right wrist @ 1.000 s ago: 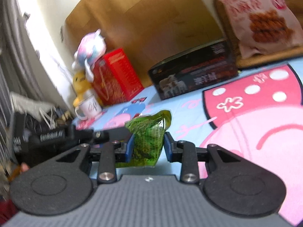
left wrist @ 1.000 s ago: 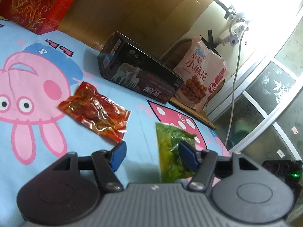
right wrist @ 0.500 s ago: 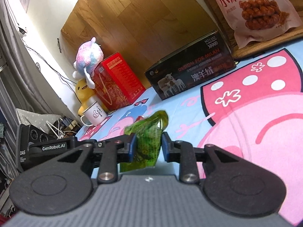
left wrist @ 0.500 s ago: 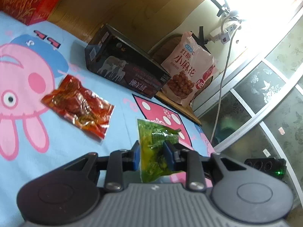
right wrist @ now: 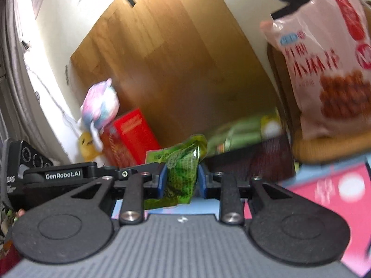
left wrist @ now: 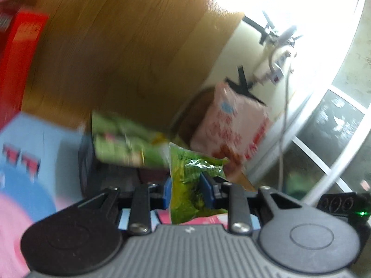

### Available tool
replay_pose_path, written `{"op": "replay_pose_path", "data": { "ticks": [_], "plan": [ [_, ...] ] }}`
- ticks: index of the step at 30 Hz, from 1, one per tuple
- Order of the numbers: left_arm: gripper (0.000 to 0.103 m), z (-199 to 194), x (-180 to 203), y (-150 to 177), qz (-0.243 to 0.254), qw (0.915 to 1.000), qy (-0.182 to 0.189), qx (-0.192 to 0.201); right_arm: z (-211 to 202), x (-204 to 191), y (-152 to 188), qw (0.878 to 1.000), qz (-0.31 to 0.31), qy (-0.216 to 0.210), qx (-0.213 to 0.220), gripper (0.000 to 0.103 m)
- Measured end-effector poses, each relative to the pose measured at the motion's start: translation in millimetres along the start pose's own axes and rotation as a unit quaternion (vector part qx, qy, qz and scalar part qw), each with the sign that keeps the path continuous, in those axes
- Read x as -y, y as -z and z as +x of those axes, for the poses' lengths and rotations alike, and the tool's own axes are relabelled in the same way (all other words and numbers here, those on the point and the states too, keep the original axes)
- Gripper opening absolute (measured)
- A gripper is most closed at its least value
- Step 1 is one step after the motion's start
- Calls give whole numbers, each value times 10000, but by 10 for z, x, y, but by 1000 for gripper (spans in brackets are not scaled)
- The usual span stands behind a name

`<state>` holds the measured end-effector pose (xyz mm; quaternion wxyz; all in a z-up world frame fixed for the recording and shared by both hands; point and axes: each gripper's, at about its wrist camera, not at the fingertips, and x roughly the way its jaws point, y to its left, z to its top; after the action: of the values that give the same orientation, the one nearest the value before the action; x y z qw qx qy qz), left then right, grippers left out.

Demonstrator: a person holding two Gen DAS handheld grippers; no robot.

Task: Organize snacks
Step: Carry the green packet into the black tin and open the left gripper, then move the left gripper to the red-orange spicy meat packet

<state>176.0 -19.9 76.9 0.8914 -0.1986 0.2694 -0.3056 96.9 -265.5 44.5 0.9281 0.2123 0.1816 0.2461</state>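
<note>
The surface is a bed covered by a light blue sheet [left wrist: 41,136] printed with a pink cartoon pig and a red-pink spotted patch [right wrist: 329,192]. A tall wooden headboard [right wrist: 185,69] stands behind it against a cream wall. Against the headboard's foot lies a dark box [right wrist: 262,162] with pale green packets [right wrist: 243,132] on top, blurred by motion. At the bed's right edge a large pink snack bag [right wrist: 324,69] stands upright on a wooden ledge. Farther right, in the left wrist view, are white-framed frosted glass panes [left wrist: 334,125], with a white cable [left wrist: 284,115] hanging from a socket on the wall. Toward the left, a red box [right wrist: 132,136] stands with a pastel plush toy [right wrist: 102,106] and a yellow plush toy [right wrist: 87,144] beside it. The left hand-held gripper [left wrist: 186,191] is clenched on a green snack pouch [left wrist: 190,180], its blue pads pressing both sides, the pouch held above the sheet. The right hand-held gripper [right wrist: 180,183] is likewise clamped on a green crinkled pouch [right wrist: 179,171], held clear of the bed in front of the dark box.
</note>
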Motion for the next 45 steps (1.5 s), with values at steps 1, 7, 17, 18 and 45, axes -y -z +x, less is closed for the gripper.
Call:
{"op": "replay_pose_path", "data": {
  "ticks": [1, 7, 17, 18, 45],
  "plan": [
    [26, 74, -27, -85, 29, 9999, -89, 62, 102, 26, -86, 10000, -12, 4, 13, 31],
    [26, 567, -268, -369, 157, 9953, -943, 120, 782, 101, -310, 9986, -429, 302, -51, 32],
    [38, 470, -390, -329, 43, 9924, -1218, 183, 777, 360, -190, 9924, -321, 1118, 408, 55],
    [38, 374, -383, -304, 5, 9922, -1226, 217, 681, 343, -174, 9923, -318, 1102, 468, 55],
    [44, -678, -462, 987, 272, 9428, -3321, 52, 20, -344, 840, 9942, 261, 437, -950, 55]
  ]
}}
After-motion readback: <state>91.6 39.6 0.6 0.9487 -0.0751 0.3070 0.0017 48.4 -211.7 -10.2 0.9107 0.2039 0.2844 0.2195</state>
